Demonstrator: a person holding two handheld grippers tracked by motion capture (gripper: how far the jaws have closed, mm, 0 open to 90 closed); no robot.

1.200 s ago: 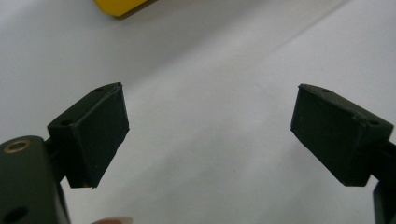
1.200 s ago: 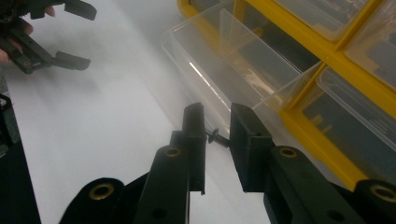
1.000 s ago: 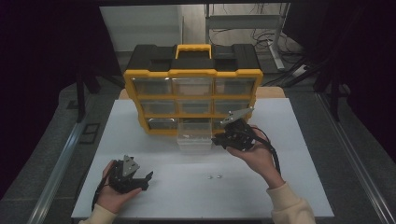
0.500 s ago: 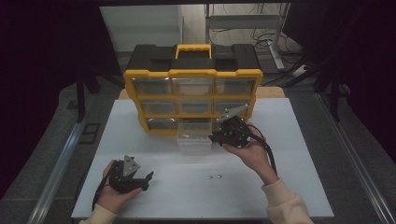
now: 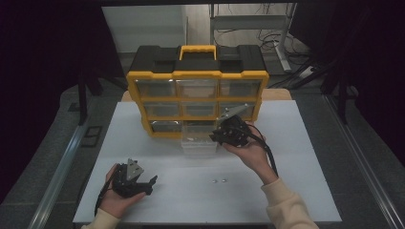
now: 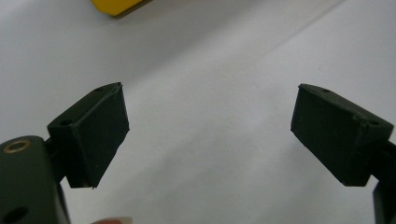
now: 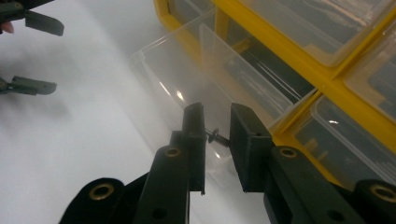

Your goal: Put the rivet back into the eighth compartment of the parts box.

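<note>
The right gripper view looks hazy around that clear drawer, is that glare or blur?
Both, it seems. In the right gripper view, light glints off the clear drawer and washes it pale, while the small screw between the right gripper jaws stays fairly sharp. In the left gripper view, the yellow corner is soft. The high view is dim at its edges.

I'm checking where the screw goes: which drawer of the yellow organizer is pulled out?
The bottom-row middle drawer: it juts forward onto the table, while the other drawers sit flush in the organizer. The right tongs hold a small screw over it.
</note>
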